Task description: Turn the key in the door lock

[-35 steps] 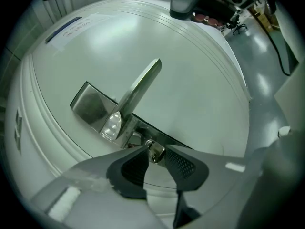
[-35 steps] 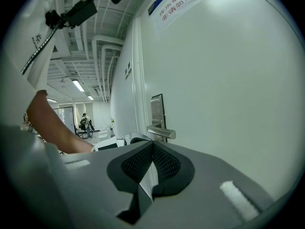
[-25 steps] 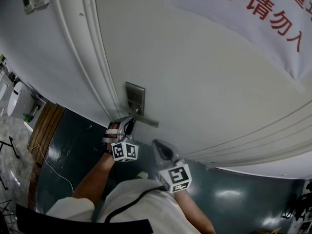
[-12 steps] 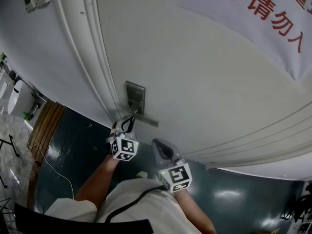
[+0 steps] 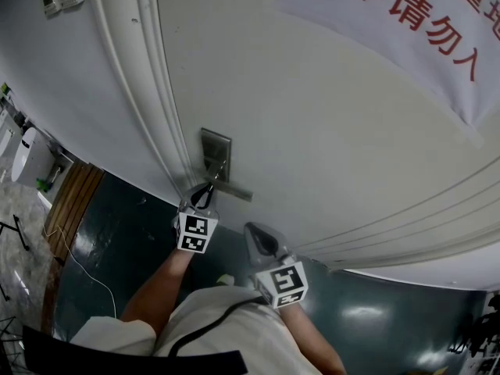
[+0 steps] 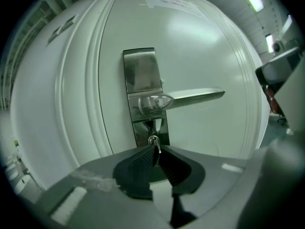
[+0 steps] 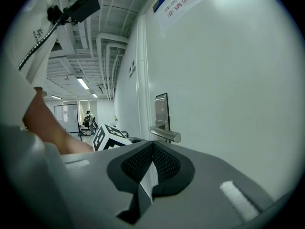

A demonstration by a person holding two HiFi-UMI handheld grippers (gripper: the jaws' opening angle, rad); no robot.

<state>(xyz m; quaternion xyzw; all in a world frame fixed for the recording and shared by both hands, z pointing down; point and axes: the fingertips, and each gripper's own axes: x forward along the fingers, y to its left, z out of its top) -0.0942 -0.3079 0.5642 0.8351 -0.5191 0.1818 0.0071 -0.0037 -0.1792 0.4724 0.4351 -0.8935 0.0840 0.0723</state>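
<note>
Keyhole not visible to us: the left gripper (image 6: 155, 152) tips cover it. Its ribbed black pads pinch the key (image 6: 153, 142), a small metal item w/ ring head. Key sits dead ahead at the lower end of the lock plate (image 6: 141, 75), a rectangular steel plate, just under the lever handle (image 6: 193, 97). Right gripper (image 7: 152, 146) is clamped together w/ nothing between, white door (image 7: 228, 80) to its right.
</note>
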